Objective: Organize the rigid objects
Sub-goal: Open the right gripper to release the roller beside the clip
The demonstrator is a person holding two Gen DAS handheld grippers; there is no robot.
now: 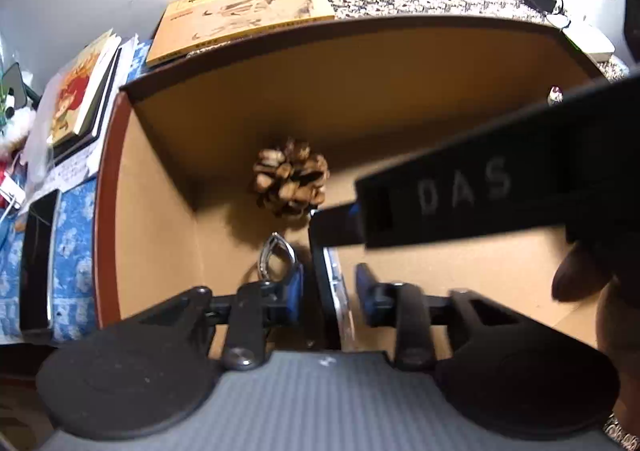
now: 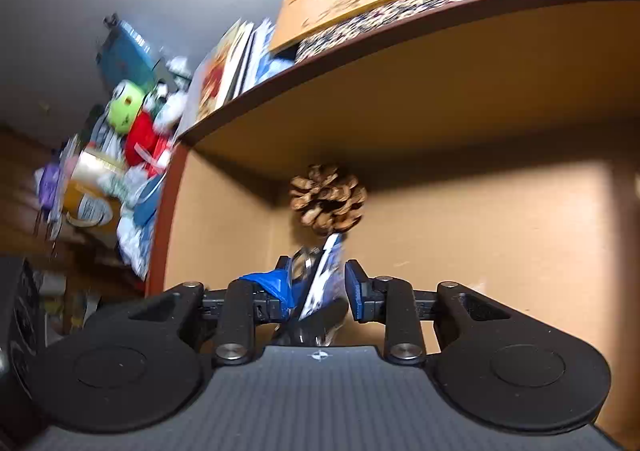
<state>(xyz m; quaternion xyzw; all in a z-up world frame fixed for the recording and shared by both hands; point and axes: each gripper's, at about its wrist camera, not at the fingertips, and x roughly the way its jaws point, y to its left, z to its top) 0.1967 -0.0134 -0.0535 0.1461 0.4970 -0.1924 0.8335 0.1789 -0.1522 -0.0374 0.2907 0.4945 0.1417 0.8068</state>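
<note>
Reaching into a cardboard box (image 1: 160, 219), both grippers work low near its floor. Its back wall stands ahead of the tools and its left wall close on their left, leaving most free room to the right. A pine cone (image 1: 291, 177) sits ahead of both tools against the back wall. Between the spread fingers of the left gripper (image 1: 329, 293) stands a thin dark flat object (image 1: 326, 283), edge on; whether it is touched cannot be told. The right gripper (image 2: 316, 287) also stands parted around a tilted flat card-like piece (image 2: 322, 275). A metal ring (image 1: 276, 255) lies just ahead-left. The placing step seems under way; next likely calls for settling the piece flat, clear of the cone.
</note>
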